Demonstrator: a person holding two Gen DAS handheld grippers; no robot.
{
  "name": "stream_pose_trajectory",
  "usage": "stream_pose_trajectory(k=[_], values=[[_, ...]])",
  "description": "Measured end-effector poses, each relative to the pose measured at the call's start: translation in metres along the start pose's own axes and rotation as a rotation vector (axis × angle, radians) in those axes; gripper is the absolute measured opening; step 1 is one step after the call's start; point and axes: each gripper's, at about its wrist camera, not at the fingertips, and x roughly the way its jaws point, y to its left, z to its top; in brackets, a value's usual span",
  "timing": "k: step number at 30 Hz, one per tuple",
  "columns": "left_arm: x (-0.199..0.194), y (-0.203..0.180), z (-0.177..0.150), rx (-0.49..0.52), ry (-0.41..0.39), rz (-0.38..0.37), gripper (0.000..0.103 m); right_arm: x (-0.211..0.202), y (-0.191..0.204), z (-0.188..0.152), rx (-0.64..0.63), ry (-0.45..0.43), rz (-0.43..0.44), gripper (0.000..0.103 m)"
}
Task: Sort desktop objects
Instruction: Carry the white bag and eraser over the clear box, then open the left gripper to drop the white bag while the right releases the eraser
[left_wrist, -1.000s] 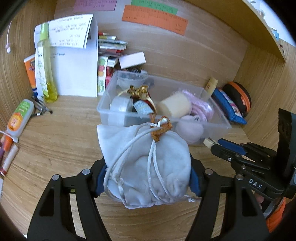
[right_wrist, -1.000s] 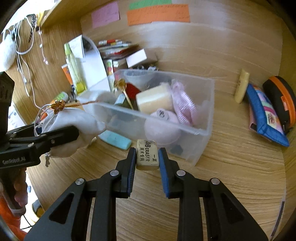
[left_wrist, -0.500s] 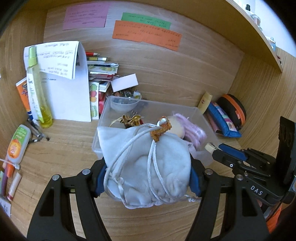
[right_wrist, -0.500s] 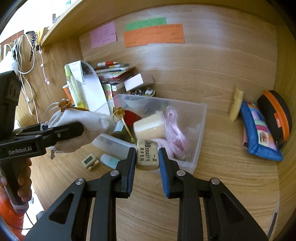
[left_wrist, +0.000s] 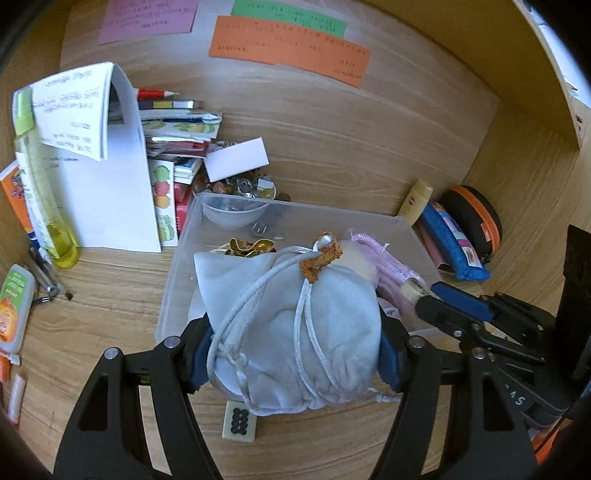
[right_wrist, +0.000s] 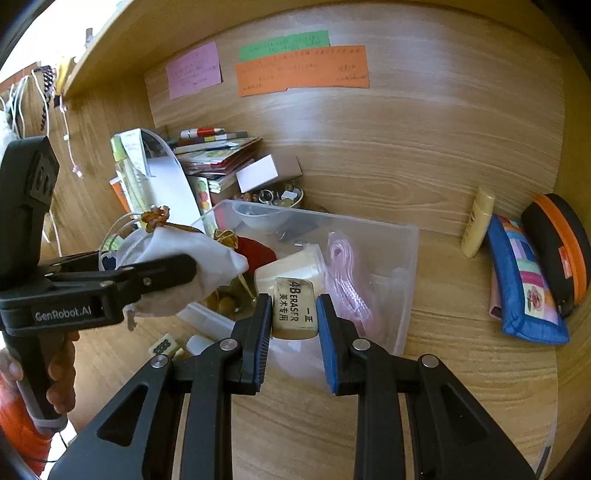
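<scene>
My left gripper (left_wrist: 295, 354) is shut on a pale grey drawstring pouch (left_wrist: 295, 332) tied with an orange knot, held above the near left edge of a clear plastic bin (left_wrist: 173, 280). The right wrist view shows that pouch (right_wrist: 184, 254) and the left gripper (right_wrist: 173, 271) at the left. My right gripper (right_wrist: 294, 314) is shut on a beige eraser (right_wrist: 295, 308) printed "4B ERASER", over the bin (right_wrist: 402, 295). The bin holds a cream cup (right_wrist: 291, 267), pink mesh (right_wrist: 345, 273), a red pouch (right_wrist: 258, 251) and a small bowl (left_wrist: 234, 216).
A mahjong tile (left_wrist: 239, 421) lies on the wooden desk below the pouch. A folded white paper (left_wrist: 110, 184), a yellow-green bottle (left_wrist: 40, 192) and stacked booklets (left_wrist: 177, 129) stand at the back left. A blue pencil case (right_wrist: 524, 280), an orange-rimmed case (right_wrist: 561, 247) and a cream tube (right_wrist: 478, 221) lie right.
Both grippers have risen and moved toward the bin, each keeping its load. The pouch now hangs over the bin's near edge, and the mahjong tile has come into sight beneath it.
</scene>
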Motion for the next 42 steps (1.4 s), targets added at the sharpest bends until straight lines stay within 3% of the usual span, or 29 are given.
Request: stream_pose_trajectory(k=[16,30,37,42], values=[[0.033,0.004,0.013,0.033,0.052,-0.018,0.07,0.05,0.007,0.013,-0.055,0.058,-0.055,0.022],[0.043,0.004,0.016,0.06,0.078,0.006,0.073,0.056,0.016,0.013,-0.126,0.065,-0.095,0.022],[0.023,0.005,0.02,0.028,0.07,-0.002,0.074,0.047,0.02,0.015,-0.137,0.043,-0.091,0.037],[0.003,-0.001,0.021,0.048,0.02,0.014,0.084,0.038,0.024,0.015,-0.149,0.017,-0.105,0.045]])
